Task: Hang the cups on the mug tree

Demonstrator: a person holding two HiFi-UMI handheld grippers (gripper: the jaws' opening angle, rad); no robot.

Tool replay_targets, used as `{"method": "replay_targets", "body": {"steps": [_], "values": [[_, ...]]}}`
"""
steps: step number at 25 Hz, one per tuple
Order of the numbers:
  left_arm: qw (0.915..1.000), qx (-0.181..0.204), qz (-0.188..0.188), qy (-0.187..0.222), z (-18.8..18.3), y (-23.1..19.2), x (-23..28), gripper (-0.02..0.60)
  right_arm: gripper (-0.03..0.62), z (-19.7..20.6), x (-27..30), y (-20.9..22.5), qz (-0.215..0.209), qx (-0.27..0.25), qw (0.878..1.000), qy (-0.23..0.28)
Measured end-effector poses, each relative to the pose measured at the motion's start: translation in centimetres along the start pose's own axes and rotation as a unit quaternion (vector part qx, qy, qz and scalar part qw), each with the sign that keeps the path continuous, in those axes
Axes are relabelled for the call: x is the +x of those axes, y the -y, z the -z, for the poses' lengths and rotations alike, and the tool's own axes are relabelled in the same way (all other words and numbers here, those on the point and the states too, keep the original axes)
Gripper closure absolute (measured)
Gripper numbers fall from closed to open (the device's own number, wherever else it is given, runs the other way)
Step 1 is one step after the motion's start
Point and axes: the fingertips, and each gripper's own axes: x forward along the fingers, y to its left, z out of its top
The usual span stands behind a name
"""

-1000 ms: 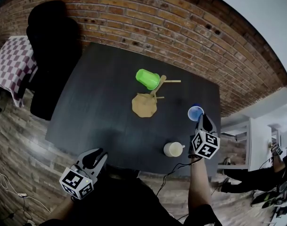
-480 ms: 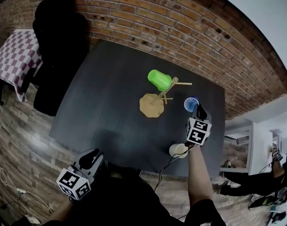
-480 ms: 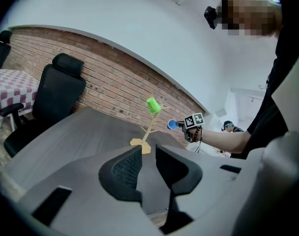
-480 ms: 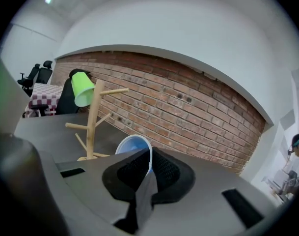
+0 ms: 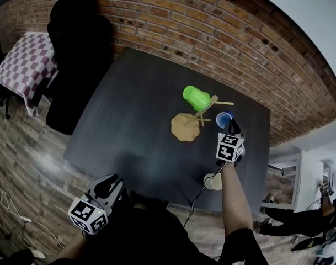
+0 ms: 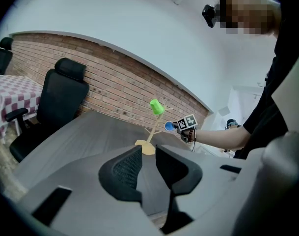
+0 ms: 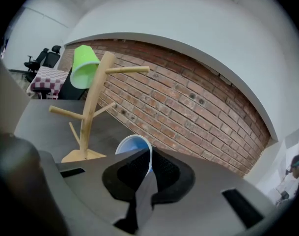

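Note:
A wooden mug tree (image 5: 187, 125) stands on the dark table (image 5: 129, 115), with a green cup (image 5: 196, 98) hung upside down on an upper peg. My right gripper (image 5: 231, 127) is shut on the rim of a blue cup (image 5: 224, 119), held just right of the tree's pegs. In the right gripper view the blue cup (image 7: 132, 150) sits between the jaws of the right gripper (image 7: 148, 168), with the tree (image 7: 92, 107) to its left. A cream mug (image 5: 213, 181) stands near the table's front edge. My left gripper (image 5: 105, 193) hangs off the front edge, open and empty (image 6: 148, 159).
A black office chair (image 5: 74, 54) stands at the table's left end, with a checkered-cloth table (image 5: 21, 68) beyond it. A brick wall (image 5: 212, 32) runs behind the table. A person (image 5: 322, 214) sits low at the far right.
My right gripper has carried the blue cup up and left, closer to the mug tree's pegs. The cream mug stays on the table. The left gripper has barely shifted.

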Motion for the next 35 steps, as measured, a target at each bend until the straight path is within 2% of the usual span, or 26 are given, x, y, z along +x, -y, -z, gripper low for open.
{"method": "replay_targets", "body": {"steps": [7, 13, 18, 27, 33, 35], "values": [[0.9999, 0.0, -0.015, 0.0, -0.4, -0.7, -0.2, 0.485, 0.553, 0.1, 2.2, -1.3, -0.002, -0.025, 1.0, -0.011], [0.9997, -0.003, -0.024, -0.003, -0.3, -1.1, -0.2, 0.485, 0.553, 0.7, 3.2, -2.2, 0.015, -0.074, 0.997, -0.023], [0.9996, -0.005, -0.025, -0.008, -0.2, -1.3, -0.1, 0.485, 0.553, 0.3, 3.3, -3.4, 0.023, -0.122, 0.992, -0.012], [0.9996, -0.004, -0.023, -0.013, -0.1, -1.3, 0.4, 0.485, 0.553, 0.1, 2.3, -6.4, 0.038, -0.221, 0.974, 0.012], [0.9996, -0.007, -0.021, -0.015, 0.1, -1.5, 0.6, 0.485, 0.553, 0.6, 1.6, -8.8, 0.046, -0.302, 0.952, 0.022], [0.9996, -0.007, -0.02, -0.017, 0.2, -1.5, 0.8, 0.486, 0.553, 0.9, 1.5, -9.3, 0.046, -0.313, 0.949, 0.02]]}}
